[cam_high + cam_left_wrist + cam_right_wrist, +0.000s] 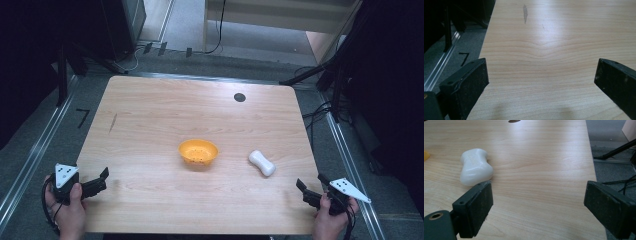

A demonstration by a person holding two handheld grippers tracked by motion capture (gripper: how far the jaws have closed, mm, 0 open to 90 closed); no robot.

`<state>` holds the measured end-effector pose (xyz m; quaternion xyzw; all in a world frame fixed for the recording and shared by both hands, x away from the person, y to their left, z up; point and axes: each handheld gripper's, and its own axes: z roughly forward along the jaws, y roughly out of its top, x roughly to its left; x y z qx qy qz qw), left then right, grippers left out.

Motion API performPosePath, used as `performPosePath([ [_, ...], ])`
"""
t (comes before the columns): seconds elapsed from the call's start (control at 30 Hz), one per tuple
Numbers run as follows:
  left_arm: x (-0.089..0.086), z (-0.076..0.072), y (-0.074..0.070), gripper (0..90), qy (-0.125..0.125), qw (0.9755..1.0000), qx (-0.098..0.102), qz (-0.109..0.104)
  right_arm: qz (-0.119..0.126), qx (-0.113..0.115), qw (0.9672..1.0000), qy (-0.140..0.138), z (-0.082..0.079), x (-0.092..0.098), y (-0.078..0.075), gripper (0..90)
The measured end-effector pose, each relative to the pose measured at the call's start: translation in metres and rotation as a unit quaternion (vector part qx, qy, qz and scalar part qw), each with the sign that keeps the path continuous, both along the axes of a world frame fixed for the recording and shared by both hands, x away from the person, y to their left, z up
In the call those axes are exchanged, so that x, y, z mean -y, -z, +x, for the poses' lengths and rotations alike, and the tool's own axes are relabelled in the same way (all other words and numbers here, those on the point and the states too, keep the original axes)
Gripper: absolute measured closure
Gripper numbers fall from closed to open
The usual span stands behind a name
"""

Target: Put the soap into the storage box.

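Nearest, left gripper [100, 181] and right gripper [307, 192] sit at the table's [150, 115] front corners, jaws spread, holding nothing. Beyond: white peanut-shaped object [262, 163] near the right gripper, orange bowl [198, 151] mid-table, well apart. Looks like pre-grasp; likely next, right reaches for the white piece.

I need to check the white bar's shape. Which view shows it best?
The right gripper view: the white bar lies close and large, its waisted shape plain. The high view shows it small, right of the orange bowl. The left gripper view looks along bare table.
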<state>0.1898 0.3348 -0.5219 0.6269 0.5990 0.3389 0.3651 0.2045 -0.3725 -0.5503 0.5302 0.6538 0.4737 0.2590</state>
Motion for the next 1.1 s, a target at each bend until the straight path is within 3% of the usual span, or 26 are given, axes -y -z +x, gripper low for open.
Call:
performPosePath([
  [0.6,0.000,-0.001,0.000,0.0,0.001,1.0000,0.004,-0.005,-0.001,-0.007,0.9999,-0.007,0.001,-0.001,0.000,9.7],
  [0.77,0.000,-0.002,0.000,0.0,0.003,1.0000,0.006,-0.005,-0.006,-0.023,0.9993,-0.028,0.002,-0.004,0.000,8.2],
  [0.93,0.000,-0.002,0.000,0.0,0.002,1.0000,0.009,-0.004,0.001,-0.034,0.9989,-0.031,0.004,-0.004,-0.001,6.1],
  [1.0,0.000,-0.003,0.000,0.0,0.002,0.9999,0.009,-0.006,-0.002,-0.039,0.9986,-0.036,0.007,-0.005,-0.002,3.8],
  [1.1,0.001,-0.003,0.000,0.0,0.002,0.9999,0.011,-0.008,-0.025,-0.050,0.9975,-0.042,0.011,-0.011,-0.011,3.2],
])
